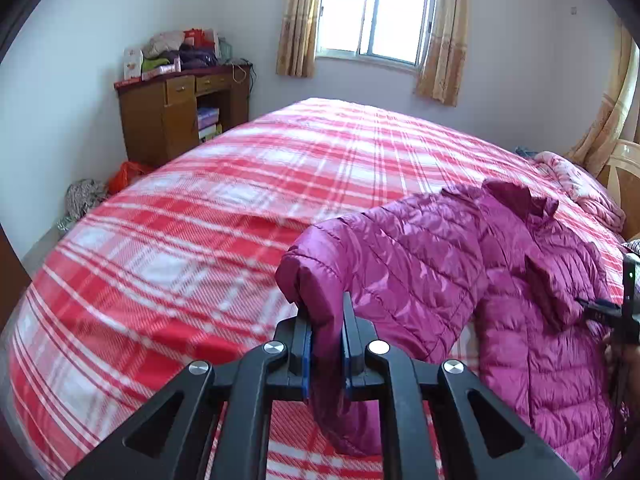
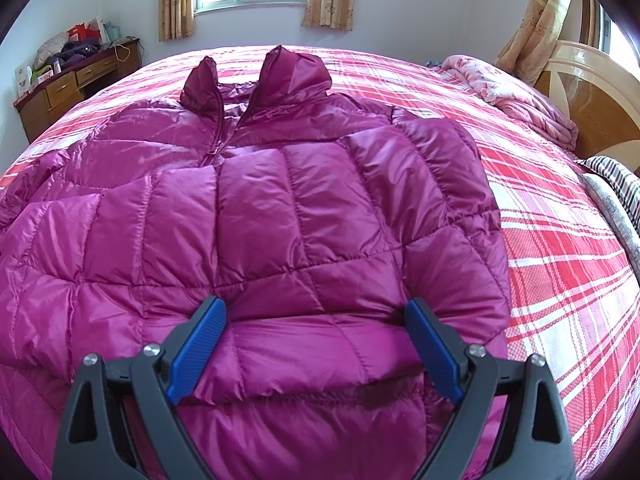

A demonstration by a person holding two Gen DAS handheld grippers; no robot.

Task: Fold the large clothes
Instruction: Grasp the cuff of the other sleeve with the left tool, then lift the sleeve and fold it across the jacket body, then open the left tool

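Left gripper point(image 1: 326, 320) clamped on magenta quilted puffer jacket's point(image 1: 460, 264) sleeve cuff, for folding inward; right gripper point(image 2: 316, 320) apart, steadying hem.

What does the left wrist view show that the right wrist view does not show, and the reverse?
Only the left wrist view: the left gripper, jaws shut on the sleeve of the magenta quilted puffer jacket, and an orange bag on the floor. Only the right wrist view: the right gripper, jaws open over the jacket's hem, and the wooden headboard. Both: the jacket, red plaid bedspread, window, wooden desk.
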